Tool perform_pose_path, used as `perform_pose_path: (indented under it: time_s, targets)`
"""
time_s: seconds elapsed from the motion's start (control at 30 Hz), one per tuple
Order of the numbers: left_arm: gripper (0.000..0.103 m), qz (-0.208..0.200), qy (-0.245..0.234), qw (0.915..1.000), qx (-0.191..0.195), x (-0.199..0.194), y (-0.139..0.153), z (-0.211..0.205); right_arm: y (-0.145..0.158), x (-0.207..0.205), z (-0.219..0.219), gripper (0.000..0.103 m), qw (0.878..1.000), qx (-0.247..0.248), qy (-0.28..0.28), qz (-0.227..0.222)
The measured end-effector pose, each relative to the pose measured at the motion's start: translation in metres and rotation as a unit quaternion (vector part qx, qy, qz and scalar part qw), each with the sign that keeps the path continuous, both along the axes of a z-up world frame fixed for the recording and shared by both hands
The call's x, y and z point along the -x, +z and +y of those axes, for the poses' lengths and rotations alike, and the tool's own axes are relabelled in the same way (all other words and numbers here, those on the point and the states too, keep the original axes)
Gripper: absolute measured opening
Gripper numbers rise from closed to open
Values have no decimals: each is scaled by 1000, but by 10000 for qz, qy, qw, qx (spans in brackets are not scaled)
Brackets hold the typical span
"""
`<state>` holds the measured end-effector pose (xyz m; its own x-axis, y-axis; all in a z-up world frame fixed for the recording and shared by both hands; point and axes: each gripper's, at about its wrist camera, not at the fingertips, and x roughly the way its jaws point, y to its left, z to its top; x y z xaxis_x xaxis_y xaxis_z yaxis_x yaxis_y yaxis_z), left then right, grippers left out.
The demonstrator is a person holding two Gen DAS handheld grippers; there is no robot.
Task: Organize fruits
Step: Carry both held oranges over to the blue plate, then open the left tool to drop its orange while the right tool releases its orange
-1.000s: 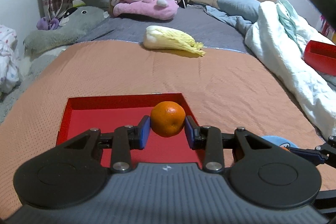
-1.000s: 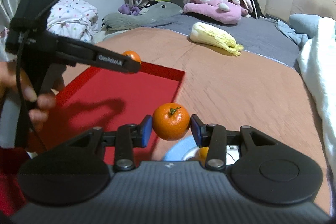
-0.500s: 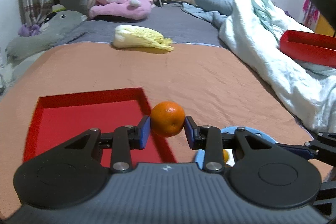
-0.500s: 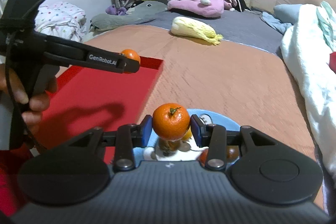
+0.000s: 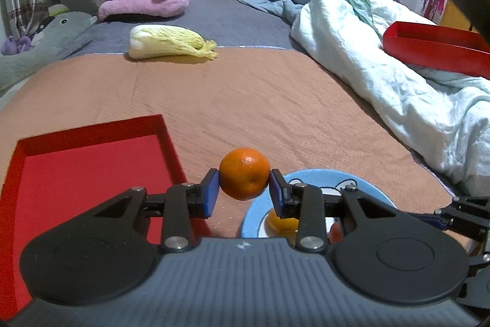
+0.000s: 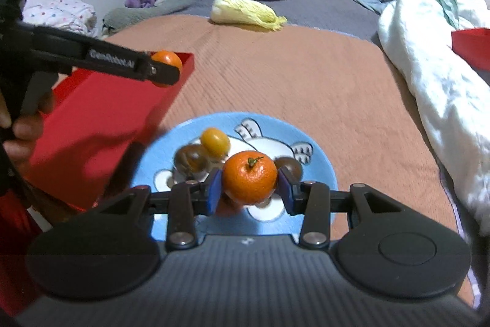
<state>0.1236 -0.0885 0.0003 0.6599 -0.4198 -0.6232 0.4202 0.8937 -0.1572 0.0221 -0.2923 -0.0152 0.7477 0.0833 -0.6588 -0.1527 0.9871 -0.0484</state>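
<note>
Right tongs (image 6: 249, 192): closed on a tangerine (image 6: 249, 176), stem up, held between the blue pads (image 6: 214, 191). Directly below and just ahead of these tongs lies a blue plate (image 6: 318, 155) carrying a small yellow fruit (image 6: 215, 142) and two dark round fruits, one (image 6: 193, 159) left of the held tangerine and one (image 6: 289, 167) partly hidden behind the right pad. Left tongs (image 5: 244, 192): closed on a second tangerine (image 5: 245, 173), dimple end facing the camera. From the left tongs the plate (image 5: 321, 175) lies below and to the right, only partly under them; a red tray (image 5: 76, 167) lies below and to the left, its near corner just beside the left pad. In the right wrist view the left tongs (image 6: 162, 68) hang over the far corner of that tray (image 6: 101, 112), well to the left of the plate. Judgement: the right tongs are the nearer to the plate and stand squarely over it, so a straight lowering would place their fruit; a tangerine is round, so no axis needs aligning. The free patch of plate is towards the front, clear of the dark fruits. Beyond both tongs, on the bed (image 5: 275, 100), a cabbage (image 5: 168, 42) lies well apart, long axis crosswise.
</note>
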Motion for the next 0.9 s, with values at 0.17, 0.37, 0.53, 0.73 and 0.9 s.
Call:
perform_pose_path:
  time_s: [0.17,0.37,0.53,0.73,0.9]
  targets:
    - [41,77,-166,9998,11,-2,-8,-13,-7,1,-7,43,9999,-19,-47,90]
    - [41,154,-522,9984,-117,1,-20,-37,-12,0,-10,43,9999,-32,-54,151]
    - [41,151,-748,9970,-151,6,-28,-50,-18,-2,-11,43,9997,-24,-53,221]
    - [42,163,-1015,9947,-52,4,-35,-56,-20,-1,-12,43,9997,-7,-68,245]
    - [45,131,-1116,9936,-68,7,-34,-61,-21,1,-16,43,9996,-4,-115,258]
